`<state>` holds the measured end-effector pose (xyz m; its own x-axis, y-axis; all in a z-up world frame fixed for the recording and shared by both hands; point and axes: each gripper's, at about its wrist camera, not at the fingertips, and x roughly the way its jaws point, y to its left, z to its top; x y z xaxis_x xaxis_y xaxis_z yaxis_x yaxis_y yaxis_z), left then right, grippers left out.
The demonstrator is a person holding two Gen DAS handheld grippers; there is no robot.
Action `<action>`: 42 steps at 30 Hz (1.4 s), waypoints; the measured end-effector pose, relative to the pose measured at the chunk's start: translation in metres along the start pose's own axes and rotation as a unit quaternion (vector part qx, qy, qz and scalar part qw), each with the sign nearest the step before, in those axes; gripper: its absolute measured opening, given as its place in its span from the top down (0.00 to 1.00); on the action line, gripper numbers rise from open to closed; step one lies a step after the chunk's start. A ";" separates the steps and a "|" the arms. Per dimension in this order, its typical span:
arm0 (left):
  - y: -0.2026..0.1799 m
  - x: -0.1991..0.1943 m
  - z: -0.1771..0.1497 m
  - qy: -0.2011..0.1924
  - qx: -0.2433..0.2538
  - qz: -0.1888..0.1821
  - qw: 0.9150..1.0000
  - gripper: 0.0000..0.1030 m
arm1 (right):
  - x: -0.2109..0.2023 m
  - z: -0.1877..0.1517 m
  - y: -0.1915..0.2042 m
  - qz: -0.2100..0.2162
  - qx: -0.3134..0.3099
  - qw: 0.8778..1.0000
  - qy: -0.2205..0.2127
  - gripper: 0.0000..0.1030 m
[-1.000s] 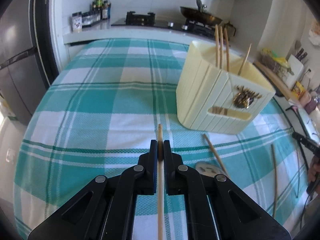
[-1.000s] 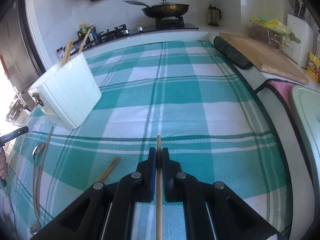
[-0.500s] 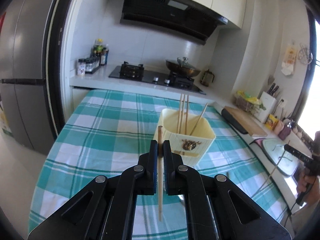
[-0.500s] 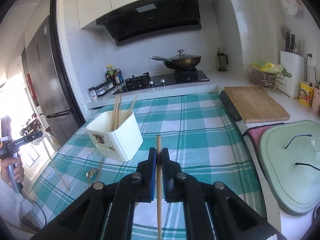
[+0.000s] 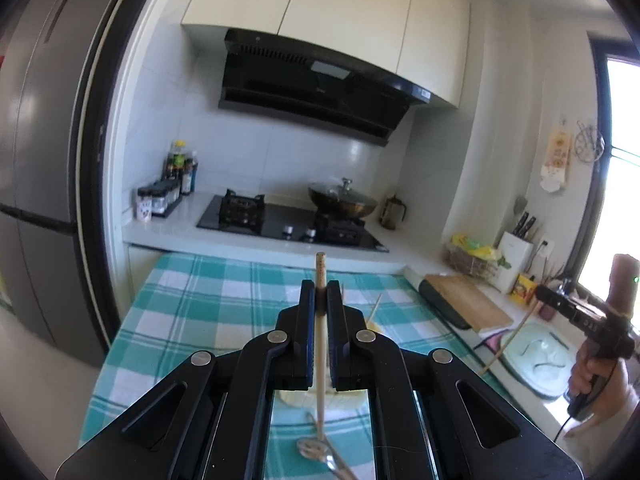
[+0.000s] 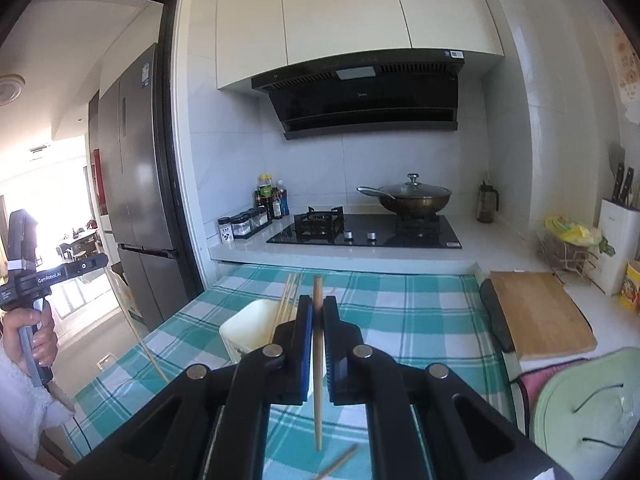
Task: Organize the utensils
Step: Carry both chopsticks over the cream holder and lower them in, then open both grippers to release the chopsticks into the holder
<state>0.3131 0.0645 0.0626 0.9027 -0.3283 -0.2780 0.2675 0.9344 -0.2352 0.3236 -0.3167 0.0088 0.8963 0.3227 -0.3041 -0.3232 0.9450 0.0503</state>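
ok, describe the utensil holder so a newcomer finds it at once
Start at the teal checked tablecloth in front of the stove. The holder stands on it just left of the right gripper: a cream tub. It alone has chopsticks standing in it; the others lie on the cloth or are gripped.

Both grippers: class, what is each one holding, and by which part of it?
The left gripper pinches a pale chopstick near its upper end. The right gripper pinches a darker chopstick, also near its upper end.

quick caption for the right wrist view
Right gripper jaws clamp a chopstick upright beside the cream utensil holder.
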 end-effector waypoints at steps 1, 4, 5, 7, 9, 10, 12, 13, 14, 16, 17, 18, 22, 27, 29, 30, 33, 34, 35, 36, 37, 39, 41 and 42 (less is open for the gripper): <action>-0.003 0.004 0.009 -0.011 0.003 0.000 1.000 0.97 | 0.006 0.008 0.004 0.003 -0.003 1.000 -0.006 0.95; -0.014 0.021 0.027 -0.042 0.015 0.012 0.999 0.97 | 0.026 0.032 0.017 0.010 -0.012 0.999 -0.031 0.95; -0.017 0.030 0.032 -0.047 0.016 0.013 0.999 0.97 | 0.033 0.039 0.021 0.013 -0.012 0.999 -0.037 0.95; -0.019 0.048 0.036 -0.052 0.013 0.017 0.998 0.97 | 0.048 0.050 0.028 0.020 -0.009 0.998 -0.050 0.95; -0.021 0.071 0.037 -0.044 0.012 0.017 0.999 0.97 | 0.063 0.055 0.036 0.023 -0.013 0.998 -0.062 0.95; -0.022 0.079 0.036 -0.040 0.011 0.019 0.999 0.97 | 0.073 0.056 0.040 0.025 -0.016 0.997 -0.065 0.95; -0.022 0.101 0.031 -0.021 0.009 0.020 1.000 0.97 | 0.095 0.055 0.044 0.029 -0.017 0.998 -0.059 0.95; -0.020 0.113 0.027 -0.010 0.007 0.021 1.000 0.97 | 0.107 0.053 0.045 0.032 -0.016 0.998 -0.049 0.95; -0.018 0.124 0.022 0.004 0.004 0.022 1.000 0.97 | 0.120 0.049 0.045 0.034 -0.012 0.999 -0.035 0.95; -0.013 0.148 0.011 0.038 -0.002 0.024 0.999 0.97 | 0.148 0.040 0.042 0.040 0.000 0.999 0.001 0.95; -0.010 0.158 0.005 0.053 -0.006 0.025 0.998 0.97 | 0.163 0.033 0.039 0.041 0.007 0.999 0.026 0.95; -0.006 0.169 -0.002 0.071 -0.011 0.025 0.997 0.97 | 0.175 0.027 0.036 0.042 0.017 0.998 0.046 0.95; 0.001 0.199 -0.027 0.125 -0.014 0.026 0.992 0.97 | 0.214 0.003 0.021 0.044 0.050 0.991 0.113 0.95; 0.004 0.219 -0.045 0.161 -0.009 0.035 0.986 0.96 | 0.237 -0.014 0.010 0.035 0.065 0.986 0.152 0.95; 0.003 0.223 -0.049 0.170 -0.008 0.037 0.985 0.96 | 0.243 -0.017 0.009 0.036 0.067 0.985 0.157 0.92; 0.003 0.224 -0.049 0.177 -0.009 0.043 0.983 0.95 | 0.246 -0.017 0.009 0.035 0.068 0.984 0.158 0.91; 0.008 0.218 -0.047 0.187 -0.029 0.047 0.981 0.64 | 0.248 -0.014 0.008 0.028 0.068 0.984 0.160 0.79; 0.009 0.212 -0.046 0.184 -0.034 0.048 0.981 0.58 | 0.245 -0.013 0.008 0.030 0.068 0.985 0.154 0.62; 0.010 0.204 -0.046 0.183 -0.033 0.051 0.981 0.57 | 0.237 -0.011 0.008 0.027 0.065 0.987 0.142 0.57; 0.011 0.197 -0.047 0.185 -0.031 0.052 0.981 0.57 | 0.231 -0.010 0.009 0.024 0.061 0.989 0.135 0.57; 0.013 0.186 -0.050 0.191 -0.030 0.051 0.980 0.55 | 0.226 -0.009 0.010 0.025 0.056 0.989 0.132 0.57; 0.018 0.166 -0.063 0.207 -0.027 0.051 0.977 0.50 | 0.206 -0.010 0.010 0.025 0.050 0.991 0.124 0.57; 0.024 0.135 -0.090 0.227 -0.023 0.056 0.972 0.42 | 0.179 -0.020 0.009 0.019 0.039 0.992 0.120 0.57; 0.027 0.121 -0.104 0.235 -0.021 0.058 0.970 0.40 | 0.162 -0.029 0.008 0.016 0.032 0.992 0.119 0.57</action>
<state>0.3945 0.0356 -0.0747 0.6693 -0.2572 -0.6971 0.1498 0.9656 -0.2124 0.4578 -0.2580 -0.0674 0.7864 0.3387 -0.5165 -0.3241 0.9382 0.1218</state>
